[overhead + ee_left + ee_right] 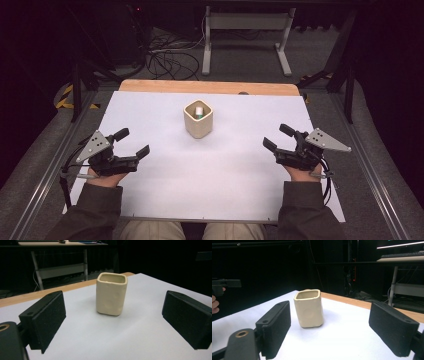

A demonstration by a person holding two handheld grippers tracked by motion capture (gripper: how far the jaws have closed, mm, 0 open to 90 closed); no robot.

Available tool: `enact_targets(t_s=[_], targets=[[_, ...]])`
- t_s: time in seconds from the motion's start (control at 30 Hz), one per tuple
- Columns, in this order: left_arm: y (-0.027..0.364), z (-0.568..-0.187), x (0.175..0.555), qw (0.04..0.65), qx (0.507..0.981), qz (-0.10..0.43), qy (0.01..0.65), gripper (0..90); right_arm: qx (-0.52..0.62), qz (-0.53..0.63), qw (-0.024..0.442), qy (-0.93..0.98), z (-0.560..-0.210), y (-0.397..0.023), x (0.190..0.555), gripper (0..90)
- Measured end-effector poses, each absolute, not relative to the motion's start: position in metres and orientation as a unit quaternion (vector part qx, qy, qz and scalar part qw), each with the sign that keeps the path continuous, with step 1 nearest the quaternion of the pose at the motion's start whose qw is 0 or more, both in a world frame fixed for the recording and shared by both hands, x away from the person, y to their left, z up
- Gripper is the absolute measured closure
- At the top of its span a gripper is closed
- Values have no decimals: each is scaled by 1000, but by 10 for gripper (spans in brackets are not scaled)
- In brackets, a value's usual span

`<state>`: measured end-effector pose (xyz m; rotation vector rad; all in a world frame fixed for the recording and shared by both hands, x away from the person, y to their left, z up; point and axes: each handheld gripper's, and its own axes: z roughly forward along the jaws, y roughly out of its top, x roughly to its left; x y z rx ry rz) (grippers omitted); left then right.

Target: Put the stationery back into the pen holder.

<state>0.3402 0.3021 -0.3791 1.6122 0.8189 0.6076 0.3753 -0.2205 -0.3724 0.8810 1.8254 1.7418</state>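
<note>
A cream square cup [198, 119] stands upright in the middle of the white table, toward its far half. From above, a small white and green object [199, 111] lies inside it. My left gripper [132, 143] rests at the table's left side, open, with nothing between its jaws. My right gripper [278, 137] rests at the right side, open and empty too. Both point toward the cup and stay well short of it. The cup [111, 293] stands ahead between the left gripper's pads [48, 317], and the cup [308, 308] stands ahead of the right gripper's pads [277, 323].
A white sheet [210, 165] covers the table; a strip of bare wood [210, 87] runs along its far edge. Beyond it are a white desk frame [245, 35] and loose cables [165, 55] on the floor. Metal rails [47, 165] flank the table.
</note>
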Motion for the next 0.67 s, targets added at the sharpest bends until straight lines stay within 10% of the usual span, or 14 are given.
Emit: enact_targets(t_s=[0.67], targets=[[302,-379,339,580,691,262,343,60,320,637,230,662,-372,-220,375,185]])
